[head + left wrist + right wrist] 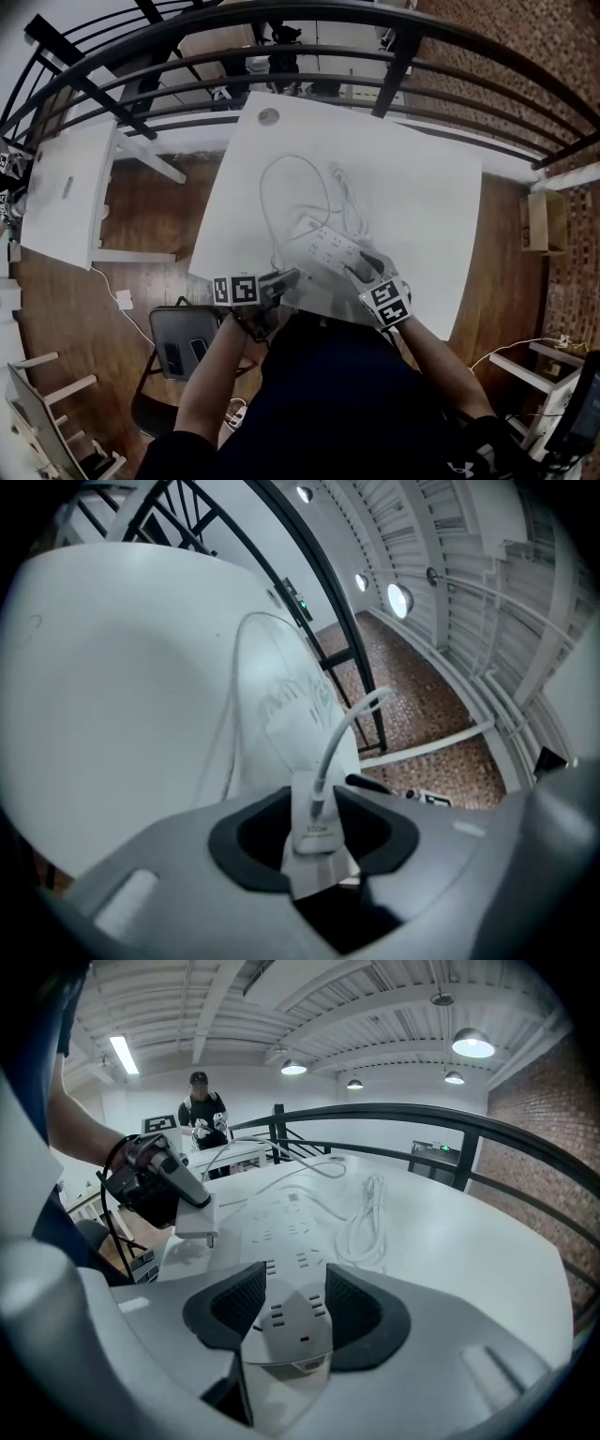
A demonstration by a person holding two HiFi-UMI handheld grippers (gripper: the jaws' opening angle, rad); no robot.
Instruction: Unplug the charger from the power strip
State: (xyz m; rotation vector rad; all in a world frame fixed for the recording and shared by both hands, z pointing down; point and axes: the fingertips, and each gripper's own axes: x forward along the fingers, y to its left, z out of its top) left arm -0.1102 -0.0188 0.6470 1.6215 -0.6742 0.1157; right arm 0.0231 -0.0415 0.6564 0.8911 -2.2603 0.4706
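The white power strip [328, 248] lies on the white table [422, 197] near its front edge. My right gripper [361, 267] is shut on the strip's near end; in the right gripper view its jaws [292, 1321] press the strip [281, 1227] from both sides. My left gripper [286, 278] is shut on the white charger [316, 822], whose cable [342, 733] arcs up and away. In the right gripper view the charger [195, 1217] hangs clear above the table left of the strip, its prongs bare, held by the left gripper [155, 1180].
A coiled white cord [367, 1218] lies beside the strip, and a thin cable loop [291, 187] spreads over the table. A black railing [309, 56] curves behind the table. A second white table [66, 187] stands left, a dark chair [183, 342] below. A person [202, 1110] stands far back.
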